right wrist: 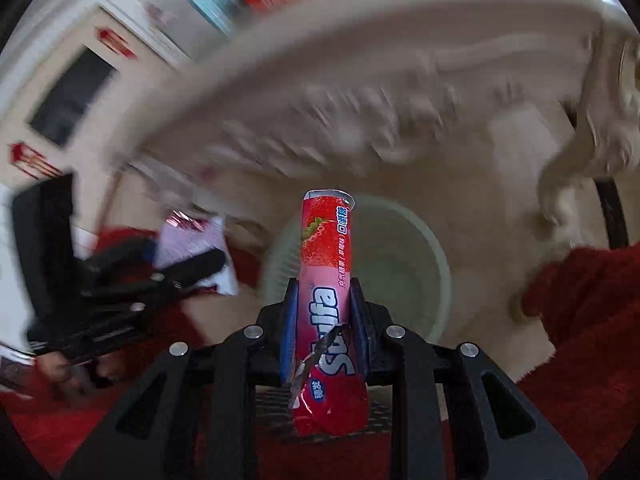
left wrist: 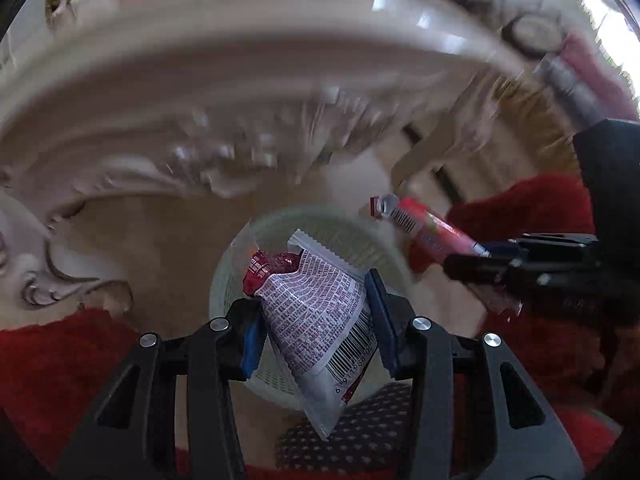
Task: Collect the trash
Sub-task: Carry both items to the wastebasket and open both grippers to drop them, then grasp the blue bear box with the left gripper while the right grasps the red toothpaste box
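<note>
My left gripper [left wrist: 314, 312] is shut on a silver and red snack wrapper [left wrist: 320, 320] with a barcode and holds it above a pale green mesh waste basket [left wrist: 348, 232] on the floor. My right gripper [right wrist: 324, 312] is shut on a pink and red candy stick wrapper [right wrist: 326, 272] and holds it over the same basket [right wrist: 412, 264]. In the left wrist view the right gripper [left wrist: 480, 256] with the candy wrapper [left wrist: 420, 226] shows at the right. In the right wrist view the left gripper [right wrist: 168, 264] with the snack wrapper [right wrist: 192, 240] shows at the left.
A carved cream table edge [left wrist: 200, 92] arches over the basket, also seen in the right wrist view [right wrist: 360, 92]. Red cushioned seating [left wrist: 60, 368] lies at both sides. The floor [left wrist: 160, 240] is beige. The background is motion blurred.
</note>
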